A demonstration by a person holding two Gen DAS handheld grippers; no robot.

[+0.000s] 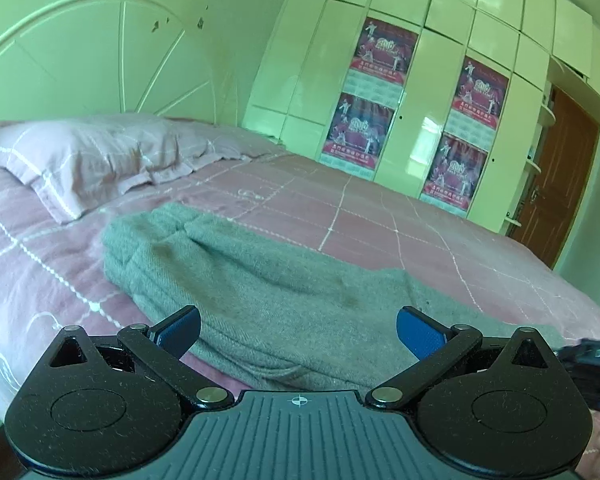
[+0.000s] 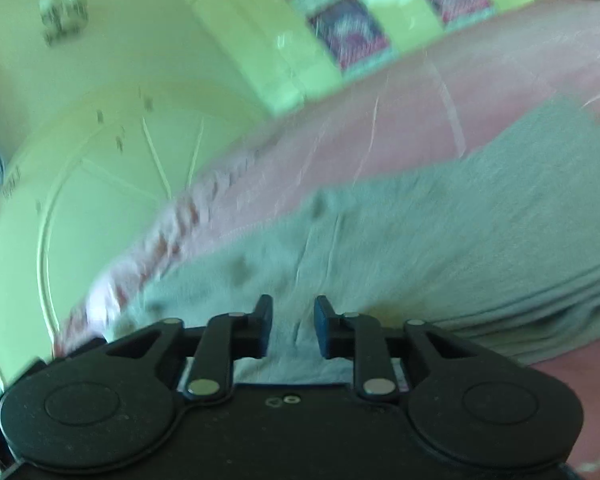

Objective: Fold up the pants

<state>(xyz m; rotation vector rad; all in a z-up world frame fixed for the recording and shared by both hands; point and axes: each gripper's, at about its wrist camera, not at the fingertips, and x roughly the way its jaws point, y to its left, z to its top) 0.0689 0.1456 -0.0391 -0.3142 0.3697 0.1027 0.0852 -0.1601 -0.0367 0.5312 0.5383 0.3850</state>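
Observation:
The grey-green pants (image 1: 256, 288) lie folded in a thick stack on the pink bed (image 1: 380, 216), with layered edges toward me. My left gripper (image 1: 298, 330) hovers just above their near edge, jaws wide open and empty. In the blurred, tilted right wrist view the pants (image 2: 440, 232) fill the middle. My right gripper (image 2: 293, 326) sits low over the fabric with its jaws partly open, a narrow gap between the blue pads (image 2: 265, 320); nothing is held between them.
A pink pillow (image 1: 88, 156) lies at the bed's head before a white headboard (image 1: 100, 48). White wardrobes with posters (image 1: 384, 80) stand behind the bed and a brown door (image 1: 560, 168) is at the right. The other gripper's tip (image 1: 592, 360) shows at the right edge.

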